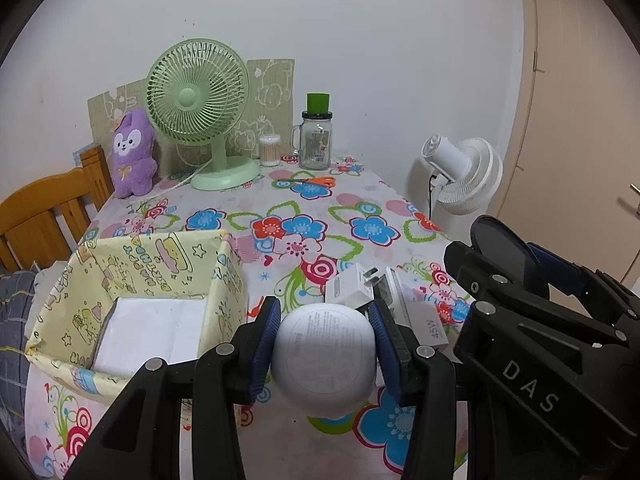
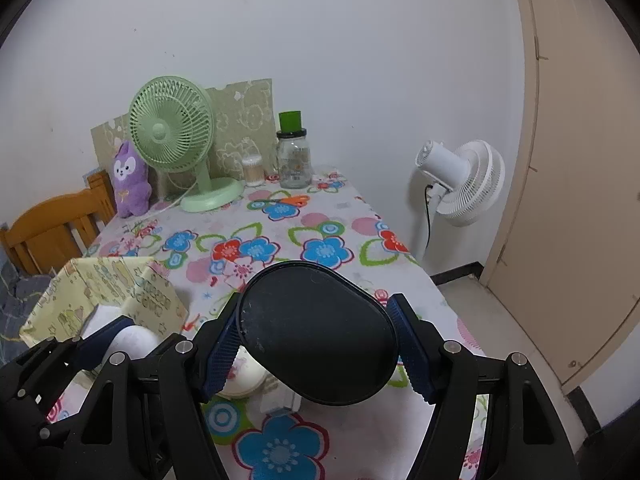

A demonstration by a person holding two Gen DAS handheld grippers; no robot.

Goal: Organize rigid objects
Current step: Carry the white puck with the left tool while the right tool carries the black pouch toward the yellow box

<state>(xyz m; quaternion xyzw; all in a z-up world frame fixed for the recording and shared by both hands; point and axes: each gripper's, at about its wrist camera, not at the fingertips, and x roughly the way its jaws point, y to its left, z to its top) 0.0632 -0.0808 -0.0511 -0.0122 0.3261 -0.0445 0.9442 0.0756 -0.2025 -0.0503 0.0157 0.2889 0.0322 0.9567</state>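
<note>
A: Why's the left gripper [image 1: 324, 354] up off the table w/ that white round case [image 1: 325, 356]?

B: It's clamped on it, pads pressing both sides, held clear of the floral tablecloth [image 1: 280, 208]. Probably bc the yellow fabric bin [image 1: 160, 264] sits just to its left, open top, white box [image 1: 154, 328] already inside. Looks like the drop spot.

A: And the right gripper [image 2: 318, 340]?

B: Gripping a black oval case [image 2: 316, 332] across its narrow width, also lifted above the table. Guessing both go in the bin.

A: Anything left behind?

B: Yeah, white charger [image 1: 354, 286] and a 45W box [image 1: 428, 322] lie on the cloth just beyond the left fingers. Fan, jar etc. at the back look like non-task stuff.
</note>
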